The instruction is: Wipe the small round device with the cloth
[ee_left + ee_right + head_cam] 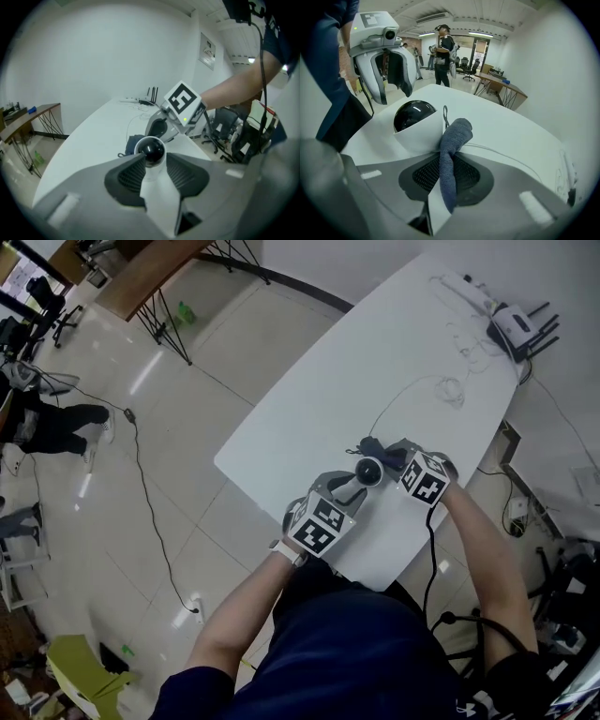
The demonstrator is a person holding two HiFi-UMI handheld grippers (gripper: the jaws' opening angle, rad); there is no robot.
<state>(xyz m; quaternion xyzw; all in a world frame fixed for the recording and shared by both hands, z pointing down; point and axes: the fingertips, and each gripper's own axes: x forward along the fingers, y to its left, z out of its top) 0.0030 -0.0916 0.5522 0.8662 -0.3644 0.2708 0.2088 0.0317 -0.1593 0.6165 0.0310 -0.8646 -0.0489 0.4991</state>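
small round device (150, 149) clamped by l gripper (153, 160), r gripper (449, 165) pinching cloth (457, 131), cloth touching device side

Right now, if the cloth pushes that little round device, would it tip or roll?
Probably not: the left gripper clamps the device by its white body. Freed, its round head looks top-heavy and might tip. The cloth folds over limply, so it should push softly.

Bright, even light fr. ceiling strips (480, 33); glare streaks on floor (141, 376); heavy fisheye, dark corners in gripper views.
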